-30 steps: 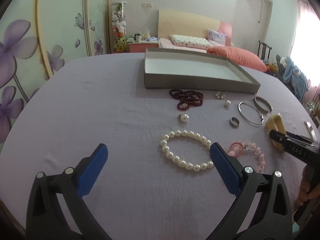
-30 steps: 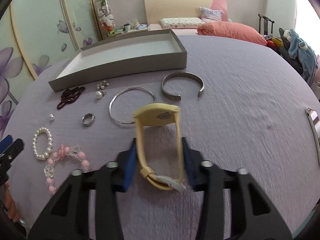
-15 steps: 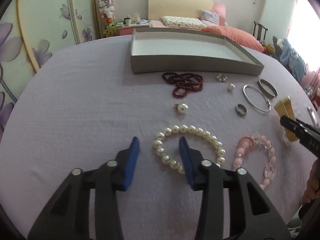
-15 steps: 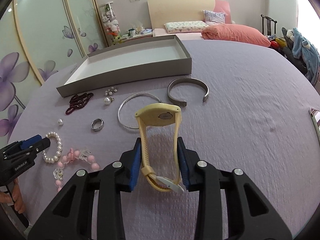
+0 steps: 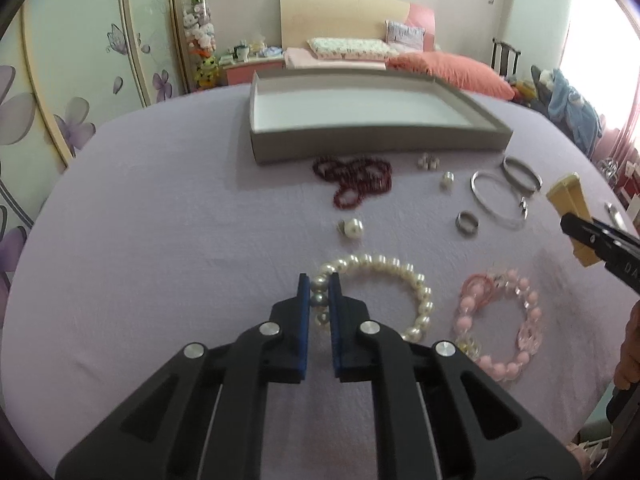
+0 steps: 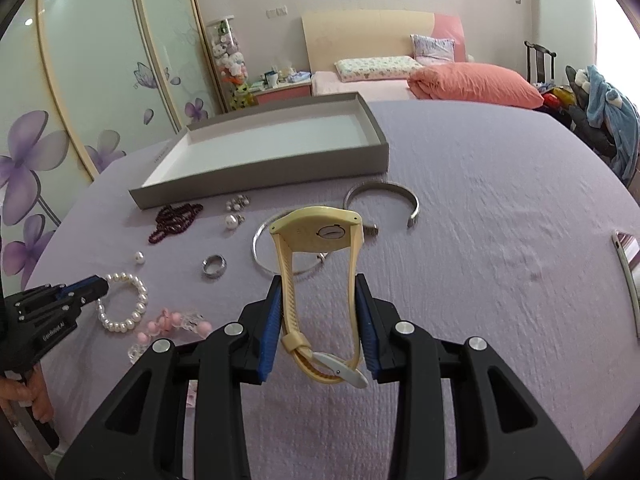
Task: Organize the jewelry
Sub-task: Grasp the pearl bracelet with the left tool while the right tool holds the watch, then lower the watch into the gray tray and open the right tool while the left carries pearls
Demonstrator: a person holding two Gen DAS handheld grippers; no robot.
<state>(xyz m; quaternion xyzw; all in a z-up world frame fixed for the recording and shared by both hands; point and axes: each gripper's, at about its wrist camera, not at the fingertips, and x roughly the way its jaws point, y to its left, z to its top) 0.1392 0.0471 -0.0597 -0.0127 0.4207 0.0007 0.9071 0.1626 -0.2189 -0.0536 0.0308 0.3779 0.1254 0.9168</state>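
Note:
My left gripper (image 5: 319,286) is shut on the left side of a white pearl bracelet (image 5: 400,276) that lies on the purple cloth; it also shows in the right wrist view (image 6: 124,304). My right gripper (image 6: 318,296) is shut on a yellow watch (image 6: 320,232), held above the cloth by its strap; the watch shows at the right of the left wrist view (image 5: 570,204). A grey open box (image 5: 372,140) (image 6: 272,168) stands at the back.
On the cloth lie a dark red bead string (image 5: 356,178), a pearl earring (image 5: 352,227), a silver ring (image 5: 467,223), two silver bangles (image 5: 498,196), small studs (image 5: 429,162) and a pink bead bracelet (image 5: 500,316). A phone (image 6: 626,268) lies at the right edge.
My left gripper moved down to the pearl bracelet and closed from wide open onto its left side. My right gripper lifted the yellow watch slightly.

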